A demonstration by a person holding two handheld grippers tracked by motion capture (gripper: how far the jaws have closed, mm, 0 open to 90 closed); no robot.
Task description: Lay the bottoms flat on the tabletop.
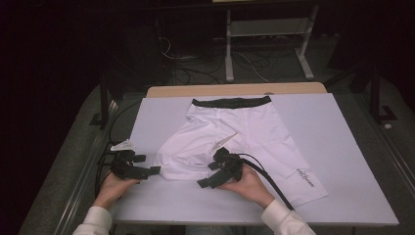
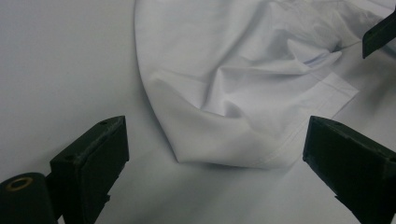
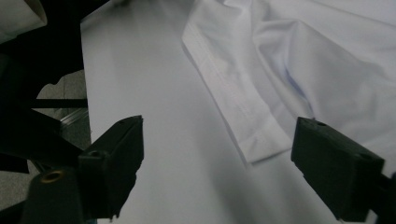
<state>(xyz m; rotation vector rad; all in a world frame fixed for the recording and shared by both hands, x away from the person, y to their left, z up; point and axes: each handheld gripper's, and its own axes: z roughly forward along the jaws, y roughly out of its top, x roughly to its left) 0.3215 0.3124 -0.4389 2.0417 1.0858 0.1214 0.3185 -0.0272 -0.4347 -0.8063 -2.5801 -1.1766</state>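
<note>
White shorts (image 1: 235, 137) flat on table (image 1: 342, 161), waistband at 12 o'clock. Left gripper (image 2: 215, 154) jaws apart before bunched leg hem; right gripper (image 3: 217, 154) jaws apart, hem corner between, untouched.

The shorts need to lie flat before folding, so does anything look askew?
Yes: the shorts' left leg is bunched and creased, its hem pulled in, while the right leg lies flat and straight.
</note>
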